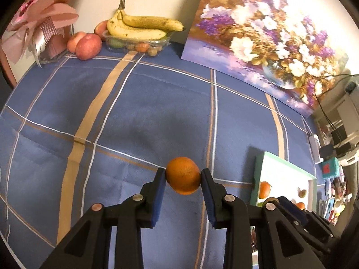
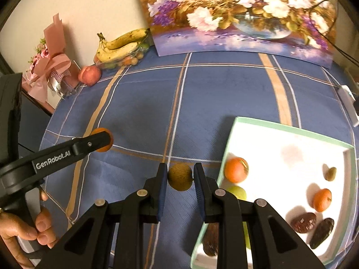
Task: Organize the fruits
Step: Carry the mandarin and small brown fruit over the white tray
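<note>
My left tongs are clamped on a small orange, the blue pads pressing it from either side, and my right tongs are clamped the same way on a round brownish-green fruit; both fruits hang clear above the blue plaid cloth on the desk. I take one in each so that a single trip carries two pieces, and I grip them across the middle because round fruit would slip out of an off-centre pinch. To the near right lies the white tray with its green rim, which I judge to be where the loose fruit is being gathered. In it I count two oranges, one at the left edge and one further right, one pale green fruit partly hidden behind my right tongs, one small olive-brown fruit, and two dark oblong pieces at the near right, with a third dark one showing under the tongs at the near-left rim. At the far left, against the wall, a clear plastic punnet holds small fruits I cannot count, with a bunch of bananas resting on top, at least two. Beside it I see three reddish apples. A pink-wrapped bouquet and a flower painting leaning on the wall stand behind, no part of the sorting.
</note>
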The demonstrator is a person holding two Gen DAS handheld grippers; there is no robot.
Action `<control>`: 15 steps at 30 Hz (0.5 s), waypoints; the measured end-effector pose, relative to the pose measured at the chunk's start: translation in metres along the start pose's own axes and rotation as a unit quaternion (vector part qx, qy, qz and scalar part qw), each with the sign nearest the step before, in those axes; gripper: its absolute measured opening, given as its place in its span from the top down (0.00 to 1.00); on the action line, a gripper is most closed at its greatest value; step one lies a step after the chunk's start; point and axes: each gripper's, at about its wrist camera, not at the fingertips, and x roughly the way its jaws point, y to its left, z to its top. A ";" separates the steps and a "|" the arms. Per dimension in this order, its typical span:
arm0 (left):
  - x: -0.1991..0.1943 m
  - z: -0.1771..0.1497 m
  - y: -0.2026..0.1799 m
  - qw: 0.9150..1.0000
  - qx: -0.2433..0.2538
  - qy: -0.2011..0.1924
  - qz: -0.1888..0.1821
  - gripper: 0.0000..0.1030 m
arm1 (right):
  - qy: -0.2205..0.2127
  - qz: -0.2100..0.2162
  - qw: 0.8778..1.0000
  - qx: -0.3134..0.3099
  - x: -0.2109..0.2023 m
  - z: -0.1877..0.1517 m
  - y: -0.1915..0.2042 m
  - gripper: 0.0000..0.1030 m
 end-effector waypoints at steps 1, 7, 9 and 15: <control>-0.003 -0.003 -0.003 1.000 0.003 -0.003 0.000 0.67 | -0.002 -0.001 1.000 0.000 -0.004 -0.003 -0.001 0.76; -0.018 -0.022 -0.023 0.999 0.032 -0.011 -0.001 0.67 | -0.010 -0.008 1.000 0.004 -0.022 -0.021 -0.013 0.76; -0.021 -0.029 -0.031 0.999 0.045 -0.012 0.000 0.67 | -0.010 -0.012 1.000 0.007 -0.027 -0.027 -0.018 0.76; -0.027 -0.048 -0.056 0.997 0.078 -0.012 -0.004 0.67 | -0.008 -0.018 0.999 0.025 -0.036 -0.042 -0.040 0.76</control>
